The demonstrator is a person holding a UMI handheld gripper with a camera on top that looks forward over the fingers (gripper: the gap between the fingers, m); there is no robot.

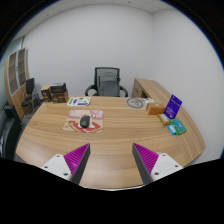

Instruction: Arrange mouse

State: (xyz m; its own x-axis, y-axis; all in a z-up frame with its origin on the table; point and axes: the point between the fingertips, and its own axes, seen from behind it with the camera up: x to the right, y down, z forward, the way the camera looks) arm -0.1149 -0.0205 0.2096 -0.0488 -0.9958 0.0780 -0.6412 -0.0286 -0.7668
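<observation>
The two-finger gripper with magenta pads [112, 160] is held wide open above the near edge of the long light-wood conference table [115, 135], nothing between its fingers. The small dark computer mouse [85, 121] is seen at eleven o'clock, well beyond the fingers, resting on a pinkish patterned mouse mat [86, 125]. A black office chair [106, 82] stands at twelve o'clock behind the table.

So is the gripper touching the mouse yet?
Apart. The gripper view shows bare table between the open gripper and the mouse far ahead.

An office: wooden desk [110, 135], swivel chair [106, 80], shelving [17, 72], white walls.
</observation>
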